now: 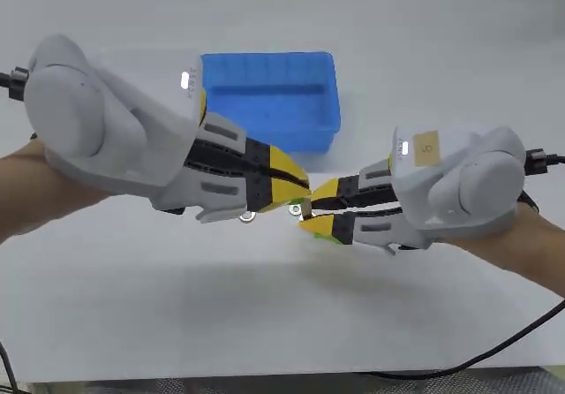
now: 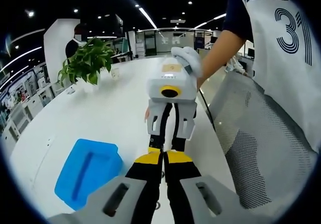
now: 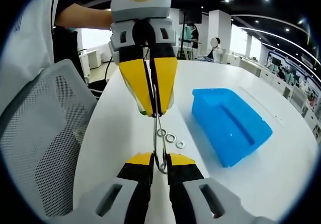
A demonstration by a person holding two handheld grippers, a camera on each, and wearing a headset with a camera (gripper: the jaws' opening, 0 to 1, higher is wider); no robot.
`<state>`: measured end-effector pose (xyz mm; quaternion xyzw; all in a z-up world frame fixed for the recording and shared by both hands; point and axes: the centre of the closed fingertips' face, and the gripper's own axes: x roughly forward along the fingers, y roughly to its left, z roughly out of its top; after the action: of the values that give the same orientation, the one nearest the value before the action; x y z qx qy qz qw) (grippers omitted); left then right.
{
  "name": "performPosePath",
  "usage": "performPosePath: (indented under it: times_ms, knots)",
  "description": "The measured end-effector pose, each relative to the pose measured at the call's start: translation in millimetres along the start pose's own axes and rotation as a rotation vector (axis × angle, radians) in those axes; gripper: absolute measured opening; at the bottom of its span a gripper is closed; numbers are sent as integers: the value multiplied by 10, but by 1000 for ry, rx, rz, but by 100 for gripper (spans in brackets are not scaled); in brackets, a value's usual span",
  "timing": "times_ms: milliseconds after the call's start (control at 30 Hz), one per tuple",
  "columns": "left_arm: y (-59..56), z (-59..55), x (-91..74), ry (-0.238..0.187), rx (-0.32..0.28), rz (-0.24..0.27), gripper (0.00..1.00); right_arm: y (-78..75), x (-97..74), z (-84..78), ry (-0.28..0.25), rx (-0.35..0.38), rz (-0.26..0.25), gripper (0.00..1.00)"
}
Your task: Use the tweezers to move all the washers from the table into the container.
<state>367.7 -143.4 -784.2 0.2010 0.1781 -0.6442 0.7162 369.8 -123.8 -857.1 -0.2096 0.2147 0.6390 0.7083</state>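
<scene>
Steel tweezers (image 3: pixel 155 123) bridge the two tools. Their long axis runs left-right over the worktop (image 1: pixel 265 306). One end sits in the left hand-held gripper (image 3: pixel 154 106), the other btw the tips of the right hand-held gripper (image 3: pixel 161 159). Left jaws are pressed together on the tweezers. Right jaws stand nearly together round the other end w/ a slim gap, and I can't tell if they pinch it or just flank it. Can't tell which end carries the points either.

Washers (image 3: pixel 170 137): three in a short row, flat on the worktop. They lie under the span btw the two tools, just to the far side of the tweezer shaft. The row is approx midway, so neither tool is clearly nearer. In the head view the two tools meet nose to nose just above the washers.

Blue container (image 3: pixel 220 148) is open and stands farther back on the same side as the row, near it but apart. No washer made out inside.

Judgement: the tweezers lie roughly level above the parts, so the next move prob needs the points tipped down onto the row, then a short carry toward the far side.
</scene>
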Motion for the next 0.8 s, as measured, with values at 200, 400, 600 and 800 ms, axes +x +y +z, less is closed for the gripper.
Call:
performPosePath:
  times_ms: [200,400,600,800]
  knots:
    - [-31,-3,1,-6,-24,-25,5,20,3,1,-1,-23,24,12]
    - [-11,-15,-9,-9,-39,-30,5,23,11,5,-2,-37,31,11]
    - [-17,-20,-15,-10,-42,-36,5,22,15,9,1,-32,34,10]
    - [-18,77,-82,-45,-51,-30,5,37,-20,124,-22,-26,34,10]
